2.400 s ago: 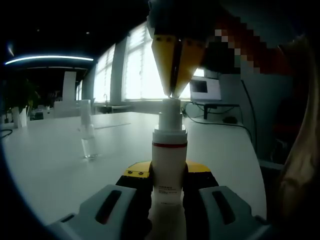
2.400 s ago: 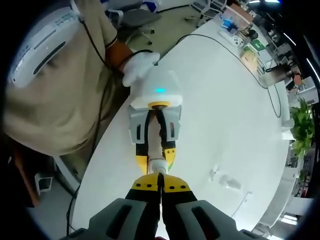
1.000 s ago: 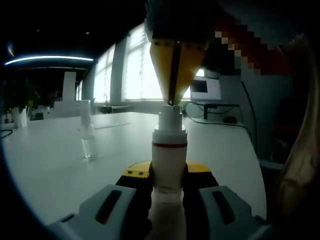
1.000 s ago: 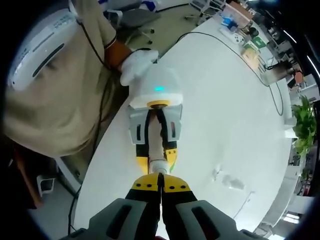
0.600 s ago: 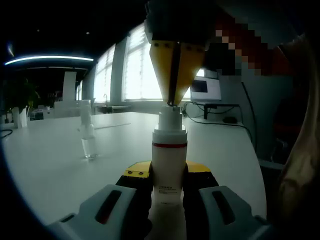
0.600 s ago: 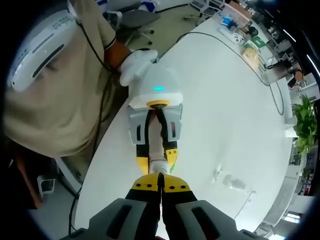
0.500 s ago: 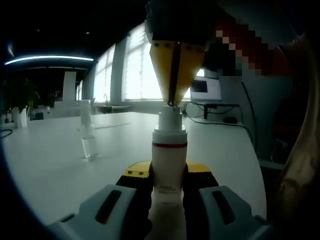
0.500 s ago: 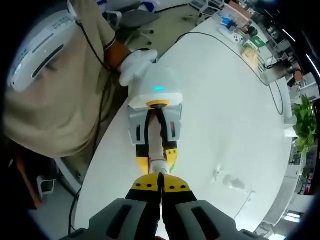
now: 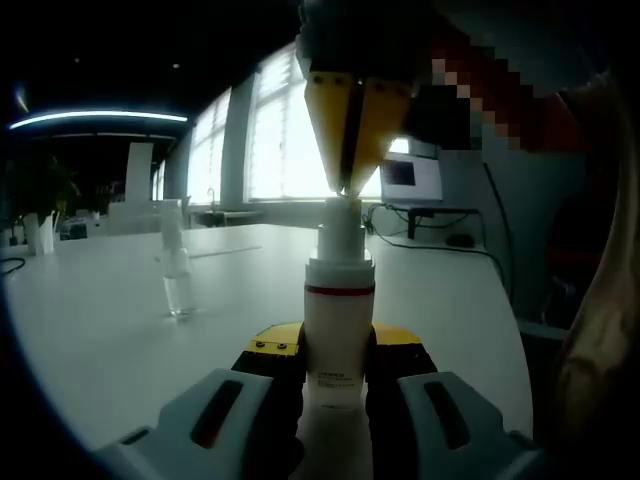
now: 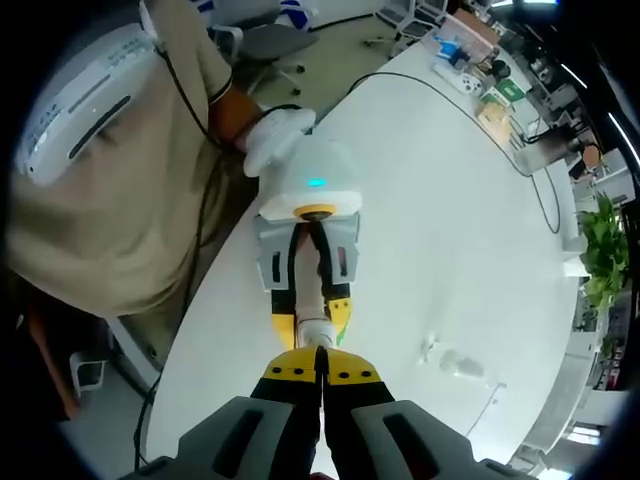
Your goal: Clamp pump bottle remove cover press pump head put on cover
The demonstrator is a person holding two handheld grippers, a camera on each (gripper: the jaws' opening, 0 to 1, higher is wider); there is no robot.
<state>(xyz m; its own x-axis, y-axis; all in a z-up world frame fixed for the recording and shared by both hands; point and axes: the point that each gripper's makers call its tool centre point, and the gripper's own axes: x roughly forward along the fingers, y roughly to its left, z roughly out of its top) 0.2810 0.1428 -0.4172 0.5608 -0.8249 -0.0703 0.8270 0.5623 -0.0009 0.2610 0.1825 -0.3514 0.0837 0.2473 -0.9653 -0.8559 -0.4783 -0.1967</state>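
While clamped upright between the left gripper's (image 9: 335, 385) jaws, white cylindrical pump bottle with a red band (image 9: 338, 330) stands over the white table (image 9: 110, 320); closed yellow tips of the right gripper (image 9: 347, 190) meet its pump head (image 9: 340, 225). Clear plastic cover (image 9: 176, 272) upright well apart.

From the right gripper view: jaws pressed together, tips touching the pump head; left gripper gripping the bottle below.
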